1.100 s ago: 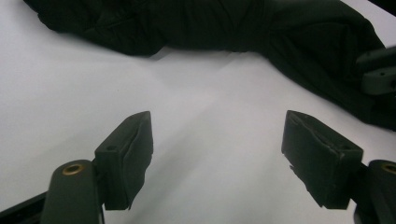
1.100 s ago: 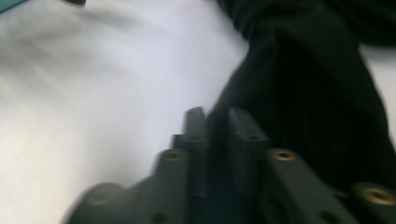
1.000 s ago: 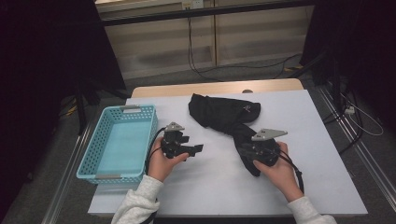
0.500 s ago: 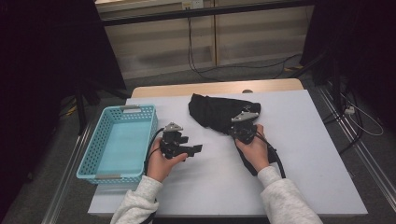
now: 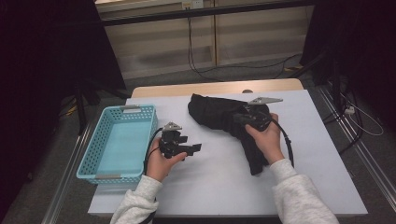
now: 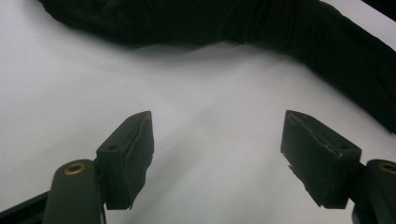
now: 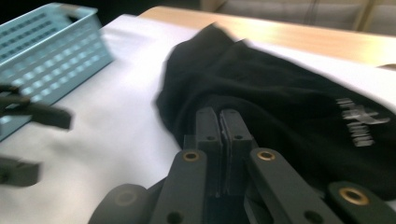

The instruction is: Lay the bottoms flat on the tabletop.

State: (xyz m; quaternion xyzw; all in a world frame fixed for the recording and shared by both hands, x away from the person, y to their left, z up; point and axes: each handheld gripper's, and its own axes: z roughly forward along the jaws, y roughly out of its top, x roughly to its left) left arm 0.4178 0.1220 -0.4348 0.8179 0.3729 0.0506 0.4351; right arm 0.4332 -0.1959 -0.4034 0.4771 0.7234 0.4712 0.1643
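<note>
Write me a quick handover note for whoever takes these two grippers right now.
Right gripper: jaws closed, over the crumpled black cloth garment; whether fabric is pinched cannot be told.
Left gripper: open, empty, over bare white table, short of the garment.
Light blue plastic mesh basket: at the table's left, nothing in it.
Done: right gripper brought to the garment.
Left: probably handle the garment and move it into the basket.
</note>
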